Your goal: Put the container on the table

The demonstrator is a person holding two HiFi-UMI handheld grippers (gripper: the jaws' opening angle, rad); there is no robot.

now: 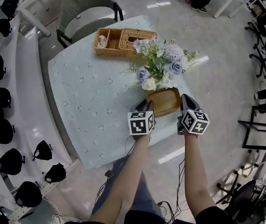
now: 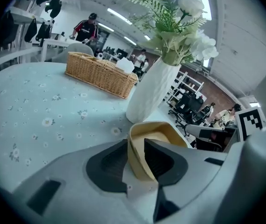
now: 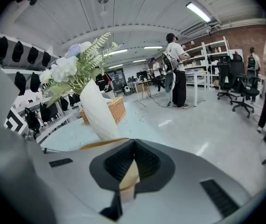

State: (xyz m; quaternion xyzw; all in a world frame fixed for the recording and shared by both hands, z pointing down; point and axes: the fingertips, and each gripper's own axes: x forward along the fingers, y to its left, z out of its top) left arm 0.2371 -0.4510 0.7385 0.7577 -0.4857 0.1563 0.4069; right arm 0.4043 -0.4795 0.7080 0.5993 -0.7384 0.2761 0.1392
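1. We stretch both forearms (image 1: 129,171) forward, side by side, toward the table's (image 1: 91,97) near edge.
2. Our left gripper (image 1: 147,106) is clamped on the container's (image 1: 163,101) left rim, and the right gripper (image 1: 185,101) pinches its right rim.
3. We hold the container just before the vase (image 2: 149,94).

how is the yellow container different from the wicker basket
The container is smooth, plain yellow; the basket is woven wicker. The container looks like one open tray; the basket is split into compartments. The left gripper and right gripper clamp the container near the near edge of the table; the basket sits untouched at the far edge. Both are shallow, open-topped and roughly rectangular.
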